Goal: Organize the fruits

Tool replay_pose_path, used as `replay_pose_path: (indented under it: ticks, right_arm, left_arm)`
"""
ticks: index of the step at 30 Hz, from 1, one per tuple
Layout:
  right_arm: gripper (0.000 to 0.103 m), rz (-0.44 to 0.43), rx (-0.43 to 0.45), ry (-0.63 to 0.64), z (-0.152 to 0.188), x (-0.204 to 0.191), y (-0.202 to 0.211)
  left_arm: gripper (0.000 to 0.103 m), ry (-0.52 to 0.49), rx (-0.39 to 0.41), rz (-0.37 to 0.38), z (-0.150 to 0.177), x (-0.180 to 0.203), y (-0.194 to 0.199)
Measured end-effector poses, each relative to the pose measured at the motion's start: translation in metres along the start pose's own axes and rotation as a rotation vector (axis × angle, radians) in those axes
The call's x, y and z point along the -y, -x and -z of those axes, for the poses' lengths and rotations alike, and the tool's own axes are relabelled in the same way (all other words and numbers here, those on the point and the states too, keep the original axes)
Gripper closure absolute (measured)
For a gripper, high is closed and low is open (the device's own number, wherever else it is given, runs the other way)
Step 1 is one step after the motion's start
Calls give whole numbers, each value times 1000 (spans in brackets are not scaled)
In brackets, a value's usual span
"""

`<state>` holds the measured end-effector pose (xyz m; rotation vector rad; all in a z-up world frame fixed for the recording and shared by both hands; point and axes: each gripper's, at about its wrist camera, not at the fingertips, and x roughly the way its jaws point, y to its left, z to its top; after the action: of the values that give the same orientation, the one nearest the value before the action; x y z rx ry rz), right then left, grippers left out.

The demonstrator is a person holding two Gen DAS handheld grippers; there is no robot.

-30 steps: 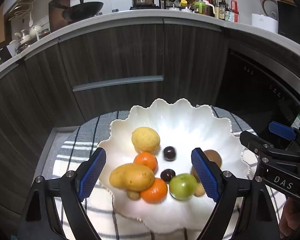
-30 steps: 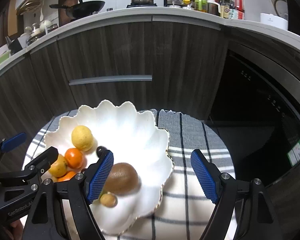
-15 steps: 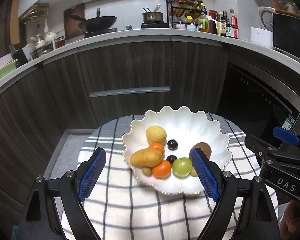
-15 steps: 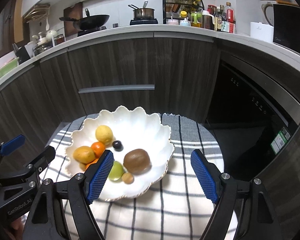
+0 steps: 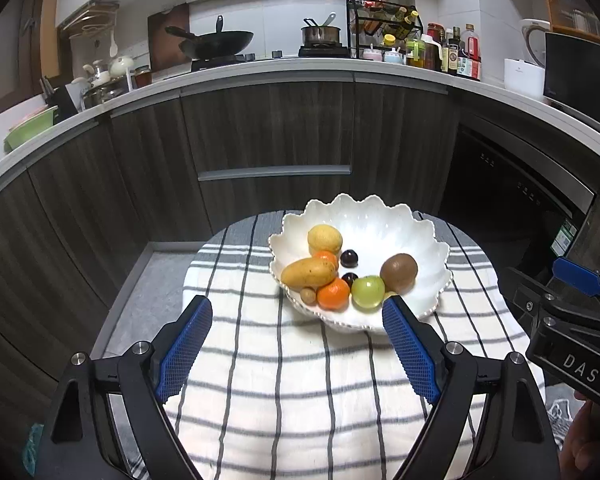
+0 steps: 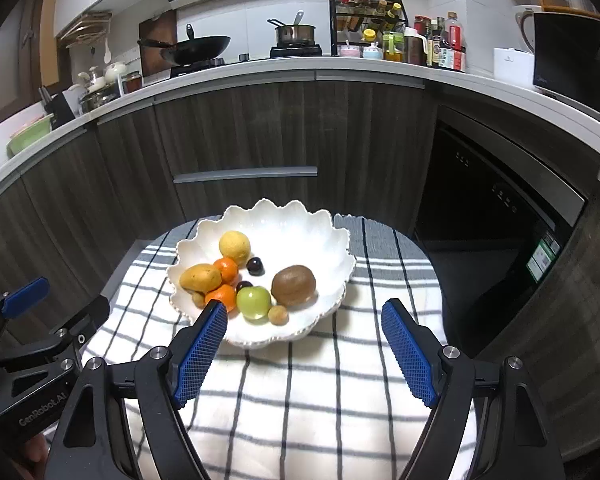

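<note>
White scalloped bowl (image 5: pixel 412 236) holds smooth round fruits on striped cloth (image 5: pixel 300 392).

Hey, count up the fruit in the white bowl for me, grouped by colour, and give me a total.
In the white bowl:
Yellow: 2, the round yellow fruit and the long yellow fruit
Orange: 2, the far orange and the near orange
Dark purple: 2, and
Green: 1
Brown: 1, the kiwi
Small tan: 2, and
Total: 10
</note>
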<state>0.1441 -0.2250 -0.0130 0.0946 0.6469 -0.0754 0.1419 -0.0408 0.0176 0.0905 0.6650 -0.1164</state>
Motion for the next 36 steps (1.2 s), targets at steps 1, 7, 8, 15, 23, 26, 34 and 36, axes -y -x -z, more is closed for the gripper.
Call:
replay_pose_path:
  ticks: [1,7,8,15,23,26,34,36]
  right_arm:
    - [23,-2,-1,-5,1,0,2]
    - [23,-2,-9,-35,16,4,22]
    - [23,0,-9,-37,18,4,25]
    - [23,12,-3,-14,31,1,42]
    - [23,16,-2,-7,50,-4,57]
    - [23,25,9,-5,54,-6,62]
    - [23,37,14,-5,61,-5,70]
    - [23,39,14,-7,63,-5,72]
  left_arm:
    - [16,0,-1,-1,2,0,4]
    - [16,0,3,-21,15,1,26]
    - [16,0,5,-22,17,0,29]
    - [16,4,-10,-30,33,-4,43]
    - [16,27,-26,-43,49,-9,52]
    - [16,26,-20,-52,51,-11,55]
    - [16,18,-5,-51,54,-11,64]
    - [16,17,-4,-50,55,-11,65]
